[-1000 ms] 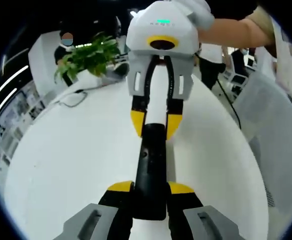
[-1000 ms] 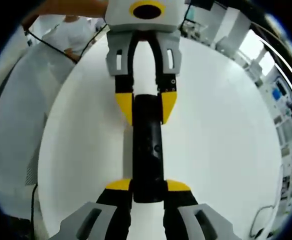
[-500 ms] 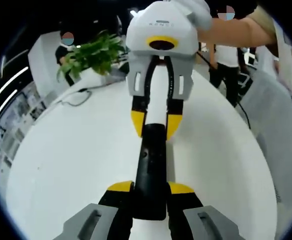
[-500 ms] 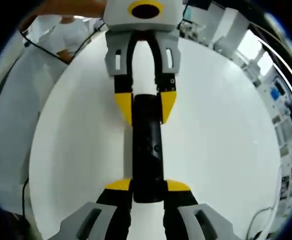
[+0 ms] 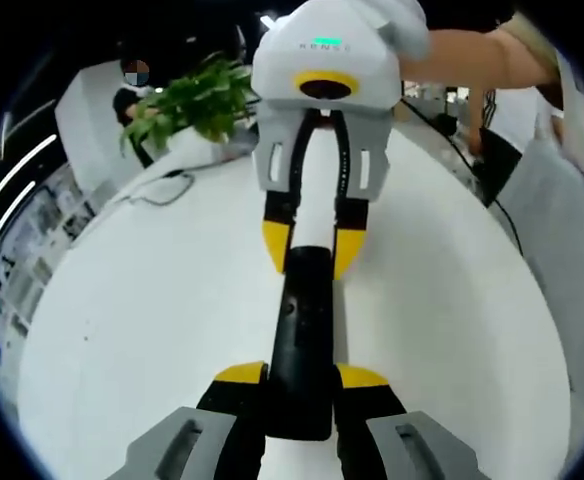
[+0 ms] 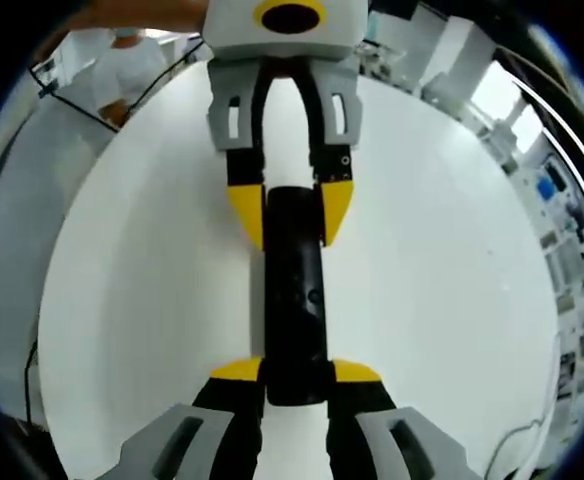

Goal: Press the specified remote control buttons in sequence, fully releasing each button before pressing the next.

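Two hand-held grippers clamp one remote control between them, one at each end, and I hold it that way so the slim black body stays level and steady above the white table.

In the left gripper view, my left hand-held gripper [image 5: 300,385] rises from the bottom with its yellow-tipped jaws closed on the near end of the remote control [image 5: 300,335]. At the far end of the remote, my right hand-held gripper [image 5: 310,250] faces me, its yellow tips pinching the other end, my forearm reaching in behind it. A small button shows on the remote's upper face, between the two grips; I judge the middle is left bare so the buttons stay reachable and in sight. Beyond the remote, the table [image 5: 142,310] curves away to a leafy plant [image 5: 192,105] near its far edge, with a cable [image 5: 157,185] lying just in front of the plant.

In the right gripper view, my right hand-held gripper [image 6: 297,385] is clenched on the remote control [image 6: 294,290] at its near end, and my left hand-held gripper [image 6: 292,215] grips the far end. Two small buttons sit on the remote's face between the grips. The table [image 6: 442,280] spreads white on either side of the remote.

With both grips taken up in holding, I judge no button is being pressed now; one hand-held gripper would have to let go to press.
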`<state>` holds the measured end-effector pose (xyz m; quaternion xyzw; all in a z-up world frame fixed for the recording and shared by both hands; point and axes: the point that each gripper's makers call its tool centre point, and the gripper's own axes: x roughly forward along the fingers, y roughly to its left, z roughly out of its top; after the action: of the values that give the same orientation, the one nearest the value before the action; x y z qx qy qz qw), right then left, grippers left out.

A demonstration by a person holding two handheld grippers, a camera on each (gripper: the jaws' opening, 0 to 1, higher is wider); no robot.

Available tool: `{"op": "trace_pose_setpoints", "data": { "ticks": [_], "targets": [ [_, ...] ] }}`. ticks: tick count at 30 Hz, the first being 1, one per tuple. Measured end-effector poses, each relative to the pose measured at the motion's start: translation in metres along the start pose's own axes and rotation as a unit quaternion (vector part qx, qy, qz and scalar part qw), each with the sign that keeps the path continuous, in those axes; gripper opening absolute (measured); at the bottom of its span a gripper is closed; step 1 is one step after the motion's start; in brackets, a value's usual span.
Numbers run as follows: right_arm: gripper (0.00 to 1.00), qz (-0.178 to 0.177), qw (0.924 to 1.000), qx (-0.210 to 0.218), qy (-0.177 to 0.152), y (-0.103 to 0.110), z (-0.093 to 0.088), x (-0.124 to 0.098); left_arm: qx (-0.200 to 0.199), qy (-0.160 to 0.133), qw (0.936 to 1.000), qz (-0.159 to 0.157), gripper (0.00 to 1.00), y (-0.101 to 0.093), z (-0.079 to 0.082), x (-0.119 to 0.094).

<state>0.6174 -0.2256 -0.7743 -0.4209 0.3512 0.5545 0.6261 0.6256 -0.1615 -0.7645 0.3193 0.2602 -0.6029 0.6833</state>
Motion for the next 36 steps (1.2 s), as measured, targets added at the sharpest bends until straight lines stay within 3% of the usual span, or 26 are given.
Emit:
{"op": "trace_pose_setpoints", "data": {
  "ticks": [24,36],
  "targets": [
    [0.21,-0.007,1.0,-0.003,0.005,-0.033,-0.003,0.012,-0.004,0.02,0.9998,0.008,0.24,0.023,-0.007,0.007],
    [0.21,-0.003,0.9999,-0.011,0.012,-0.033,-0.003,0.017,-0.005,0.031,0.9995,0.005,0.24,0.026,-0.014,0.012]
  ]
}}
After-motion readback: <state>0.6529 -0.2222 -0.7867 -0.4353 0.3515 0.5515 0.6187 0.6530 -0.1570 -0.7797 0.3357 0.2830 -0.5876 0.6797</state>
